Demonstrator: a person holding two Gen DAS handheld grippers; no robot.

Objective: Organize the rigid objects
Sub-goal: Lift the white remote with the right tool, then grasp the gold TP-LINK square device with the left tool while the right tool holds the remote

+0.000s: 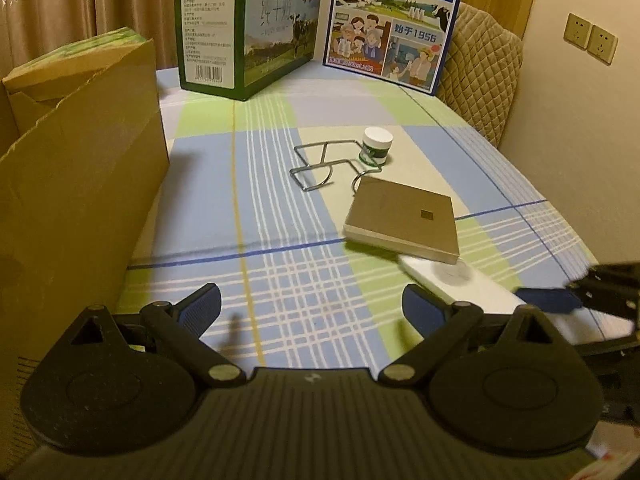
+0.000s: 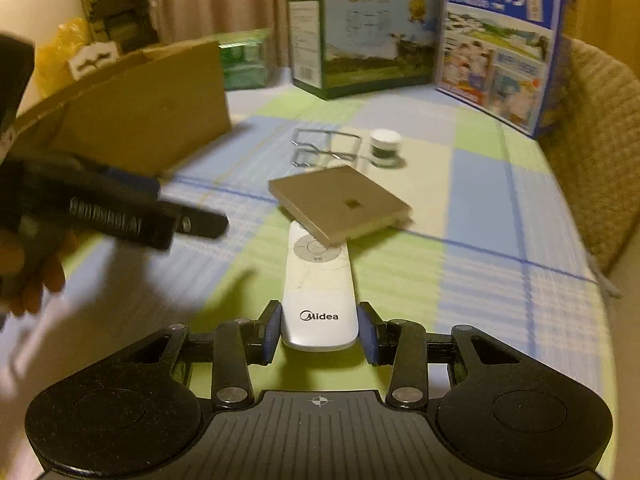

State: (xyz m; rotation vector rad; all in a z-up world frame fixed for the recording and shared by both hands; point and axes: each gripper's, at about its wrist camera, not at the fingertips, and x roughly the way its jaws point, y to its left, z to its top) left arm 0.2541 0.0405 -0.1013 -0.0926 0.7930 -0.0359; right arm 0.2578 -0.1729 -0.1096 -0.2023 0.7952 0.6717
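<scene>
Your right gripper [image 2: 318, 330] has its blue pads closed against both sides of the near end of the white Midea remote [image 2: 318, 280]. Judged from the wrist view, this is a grasp on the remote. The remote's long axis runs straight ahead along the gripper's pointing line. Its far end lies tucked under the near corner of the flat tan box [image 2: 340, 204], which rests tilted on top of it.

This overlap governs the coming move. Draw the remote back along its own axis, toward you, so that it slides clear of the box instead of levering it upward.

Further ahead of the box you will find the wire rack [image 2: 326, 148], with the small white-lidded jar [image 2: 385, 142] just to its right. The open cardboard carton [image 2: 136, 120] stands ahead and to the left, and is the likely destination.

Your left gripper [image 1: 312, 304] is released, jaws wide, with nothing between them. It hovers over the plaid tablecloth [image 1: 280, 200], with the carton closer to it than to the right gripper.
</scene>
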